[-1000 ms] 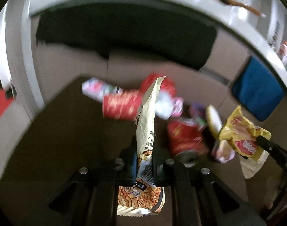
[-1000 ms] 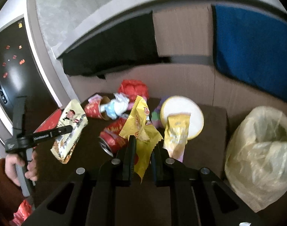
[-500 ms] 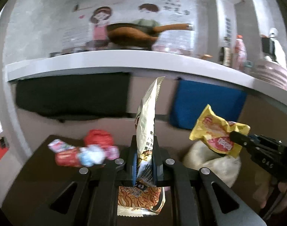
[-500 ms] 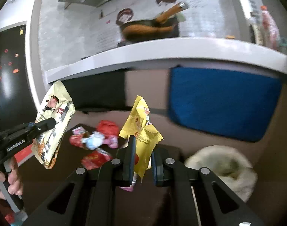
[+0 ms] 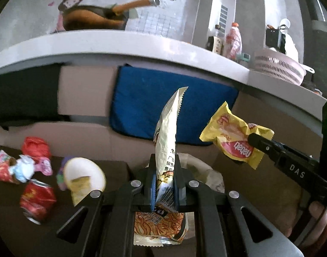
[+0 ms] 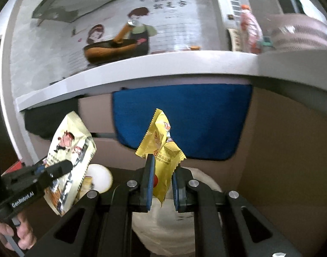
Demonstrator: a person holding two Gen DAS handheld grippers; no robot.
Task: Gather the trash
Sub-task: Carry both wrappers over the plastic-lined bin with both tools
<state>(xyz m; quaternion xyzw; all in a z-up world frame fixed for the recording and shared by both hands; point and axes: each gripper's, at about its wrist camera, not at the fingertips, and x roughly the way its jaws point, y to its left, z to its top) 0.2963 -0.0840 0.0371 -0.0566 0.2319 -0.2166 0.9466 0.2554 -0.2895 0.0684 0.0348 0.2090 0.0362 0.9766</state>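
My left gripper (image 5: 165,165) is shut on a cream noodle snack packet (image 5: 166,141), held upright above the pale trash bag (image 5: 206,169). My right gripper (image 6: 162,167) is shut on a yellow wafer wrapper (image 6: 161,147), also above the trash bag (image 6: 163,227). Each view shows the other gripper: the right one with the yellow wrapper (image 5: 234,143) at right, the left one with the cream packet (image 6: 71,150) at left. Left on the dark table (image 5: 9,224) lie a red can (image 5: 38,201), a white paper plate (image 5: 84,177) and crumpled wrappers (image 5: 21,165).
A blue cloth (image 5: 163,111) and a black cloth (image 5: 24,94) hang on the cardboard wall below a white counter (image 5: 120,45). Bottles (image 5: 233,42) and a pink basket (image 5: 279,66) stand on the counter.
Both grippers have lifted their packets off the table and swung right, from over the trash pile to over the trash bag. The grips have not changed.
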